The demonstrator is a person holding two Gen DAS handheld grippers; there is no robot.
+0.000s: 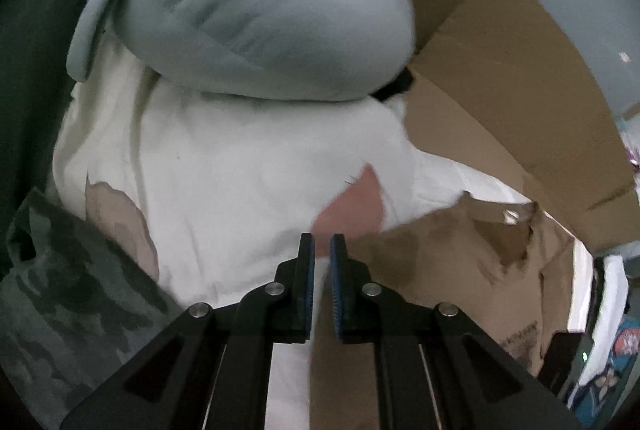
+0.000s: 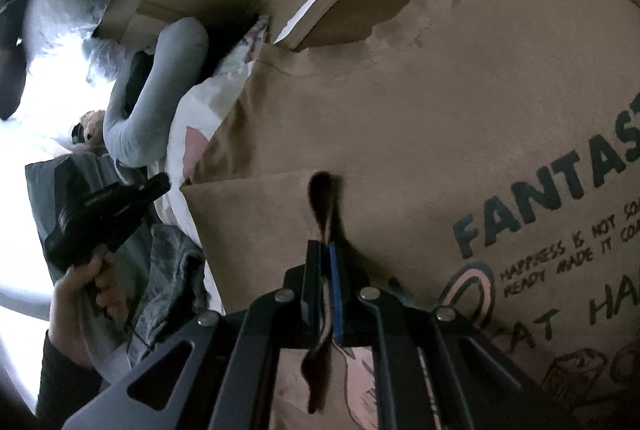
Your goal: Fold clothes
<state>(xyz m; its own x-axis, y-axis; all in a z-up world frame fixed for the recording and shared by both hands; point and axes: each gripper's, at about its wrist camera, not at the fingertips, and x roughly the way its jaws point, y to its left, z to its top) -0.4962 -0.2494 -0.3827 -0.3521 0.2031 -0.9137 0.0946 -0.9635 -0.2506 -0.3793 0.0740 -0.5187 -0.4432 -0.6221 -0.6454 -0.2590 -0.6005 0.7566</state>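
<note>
Right tool [image 2: 327, 248]: jaws clamped on a pinched fold of the brown shirt [image 2: 400, 118], which carries dark print and spreads across most of the right wrist view. Left tool [image 1: 322, 242]: jaws nearly together, a narrow gap showing, nothing between them; it sits over the shirt's edge where that meets a white garment [image 1: 224, 182]. A grey sweatshirt [image 1: 240, 22] lies beyond the white one. Camouflage cloth [image 1: 72, 270] lies at left. A hand [image 2: 80, 294] grips the left tool's handle.
</note>
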